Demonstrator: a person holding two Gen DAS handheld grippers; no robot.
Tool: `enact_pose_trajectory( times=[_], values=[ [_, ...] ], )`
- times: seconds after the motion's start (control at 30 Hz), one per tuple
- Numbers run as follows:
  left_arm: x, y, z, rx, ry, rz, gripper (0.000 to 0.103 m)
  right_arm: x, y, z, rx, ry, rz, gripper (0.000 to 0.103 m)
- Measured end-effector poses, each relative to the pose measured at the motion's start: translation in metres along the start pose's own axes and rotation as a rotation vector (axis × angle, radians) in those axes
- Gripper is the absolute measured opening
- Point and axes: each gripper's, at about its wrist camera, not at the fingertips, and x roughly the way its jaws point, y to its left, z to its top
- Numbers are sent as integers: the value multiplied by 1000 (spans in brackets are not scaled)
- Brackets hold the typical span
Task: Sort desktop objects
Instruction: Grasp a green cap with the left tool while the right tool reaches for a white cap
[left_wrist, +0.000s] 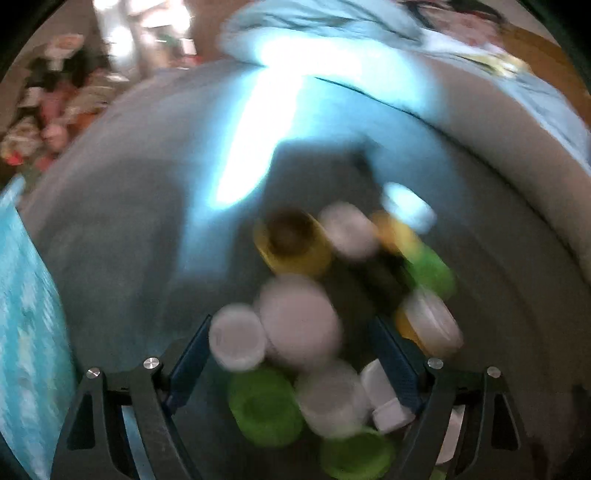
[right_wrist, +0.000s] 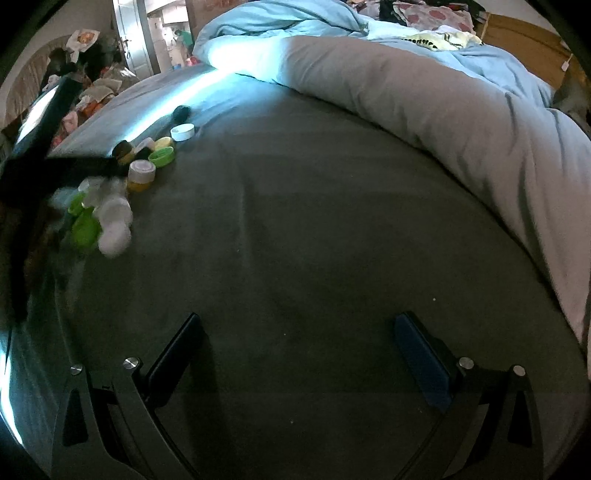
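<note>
A heap of bottle caps and small jars lies on the grey bed sheet. The left wrist view is blurred. My left gripper hangs over the heap with its jaws wide apart. Between its fingers lie a large white cap, a smaller white cap, a green cap and more white ones; I see no pad pressing on any. Beyond sit a yellow jar and a green lid. My right gripper stands open over bare sheet, far right of the heap.
A rolled grey and light-blue duvet runs along the back and right of the bed. A blue patterned thing stands at the left edge. Clothes and clutter pile up beyond the far left corner. A white lid lies apart.
</note>
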Motion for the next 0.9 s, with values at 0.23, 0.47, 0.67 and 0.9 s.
enact_pose_trajectory(
  times=[0.23,0.47,0.67,0.9],
  values=[
    [-82,6,-83,26,-151,-101,86,2,-13,1,-18,7,61,102],
    [-108,48,-125,5,-196,-99,86,2,-8,-2,-47,-9,25,102],
    [-99,22,-126,36,-145,-206,81,2,-9,-2,-42,-17,31,102],
    [-88,-20,-121,144,-130,-260,58,1,-10,-3,-41,-21,36,102]
  ],
)
